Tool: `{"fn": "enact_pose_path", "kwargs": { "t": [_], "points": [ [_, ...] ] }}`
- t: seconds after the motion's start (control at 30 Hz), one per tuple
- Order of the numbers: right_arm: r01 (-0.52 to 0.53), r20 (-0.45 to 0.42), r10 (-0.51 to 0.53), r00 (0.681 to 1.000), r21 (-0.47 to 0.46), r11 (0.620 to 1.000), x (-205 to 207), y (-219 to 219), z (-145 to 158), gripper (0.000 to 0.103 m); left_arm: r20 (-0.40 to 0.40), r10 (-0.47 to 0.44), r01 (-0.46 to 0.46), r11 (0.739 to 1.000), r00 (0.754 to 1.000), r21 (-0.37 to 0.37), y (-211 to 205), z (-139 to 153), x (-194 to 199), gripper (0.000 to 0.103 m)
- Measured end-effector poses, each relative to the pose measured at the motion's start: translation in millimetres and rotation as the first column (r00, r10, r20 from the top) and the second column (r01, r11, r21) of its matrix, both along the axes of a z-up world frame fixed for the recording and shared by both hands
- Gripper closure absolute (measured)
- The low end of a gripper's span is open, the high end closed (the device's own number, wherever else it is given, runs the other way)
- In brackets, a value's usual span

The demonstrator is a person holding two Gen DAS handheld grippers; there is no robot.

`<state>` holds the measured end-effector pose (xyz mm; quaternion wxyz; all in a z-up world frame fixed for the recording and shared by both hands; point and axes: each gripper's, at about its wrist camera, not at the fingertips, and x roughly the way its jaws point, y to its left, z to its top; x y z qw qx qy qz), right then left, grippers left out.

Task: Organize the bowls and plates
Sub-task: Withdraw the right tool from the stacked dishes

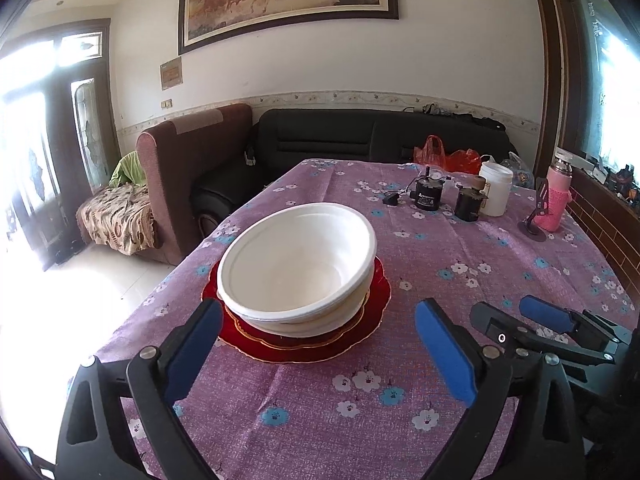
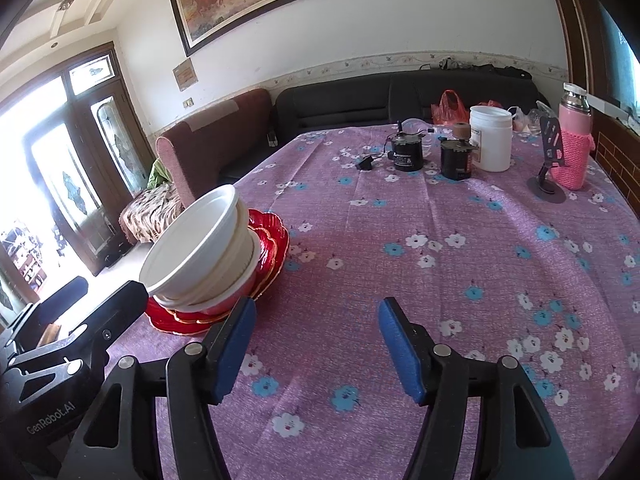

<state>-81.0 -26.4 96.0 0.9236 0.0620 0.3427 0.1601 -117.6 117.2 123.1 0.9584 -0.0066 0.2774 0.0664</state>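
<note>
White bowls (image 1: 298,264) are sitting nested and slightly askew on a stack of red scalloped plates (image 1: 372,320) near the left edge of the counter (image 1: 440,264), which is draped in a purple flowered cloth. The bowls look thin-walled and light, possibly foam or paper, so they are likely flexing under a hard squeeze and sliding on one another; the rolled rim of the top bowl is looking like the safest place to pinch. The red plates, glossy and gold-edged, appear stiffer, slicker and more breakable, best taken by an overhanging edge.

The left hand-held gripper (image 1: 318,346) is hovering released just in front of the stack, its blue pads (image 1: 200,344) spread wide and clear of the plates, nothing between them. The right hand-held gripper (image 2: 316,344) is waiting just beside the stack to its right, jaws likewise parted over bare cloth, gripping nothing.

Far across the counter, a white jar (image 2: 491,138), two dark canisters (image 2: 456,159) and a pink-sleeved flask (image 2: 573,148) are standing well apart from the work.
</note>
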Motion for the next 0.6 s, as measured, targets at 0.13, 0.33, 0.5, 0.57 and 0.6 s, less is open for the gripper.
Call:
{"fn": "enact_pose_path", "kwargs": {
  "t": [0.13, 0.33, 0.5, 0.57, 0.6],
  "points": [
    [0.012, -0.007, -0.012, 1.000, 0.011, 1.000, -3.6, -12.2, -3.8, 0.030, -0.010, -0.012, 0.012, 1.000, 1.000, -0.006, -9.6, -2.9, -0.8, 0.006],
    [0.054, -0.001, -0.054, 0.999, -0.012, 0.998, -9.3, -27.4, -11.0, 0.025, -0.033, -0.026, 0.026, 1.000, 0.999, 0.014, -26.9, -9.6, 0.6, 0.006],
    [0.087, 0.009, -0.087, 0.996, -0.030, 0.996, -14.8, -44.2, -15.8, 0.021, -0.047, -0.049, 0.050, 0.999, 0.998, 0.022, -41.4, -14.8, 1.9, 0.006],
    [0.102, 0.015, -0.101, 0.995, -0.042, 0.994, -15.9, -49.8, -17.4, 0.019, -0.054, -0.059, 0.060, 0.998, 0.997, 0.025, -46.7, -17.7, 3.5, 0.006],
    [0.108, 0.017, -0.107, 0.994, -0.046, 0.993, -16.6, -52.7, -18.3, 0.018, -0.055, -0.061, 0.063, 0.998, 0.997, 0.026, -48.8, -18.8, 3.0, 0.006]
  ]
}}
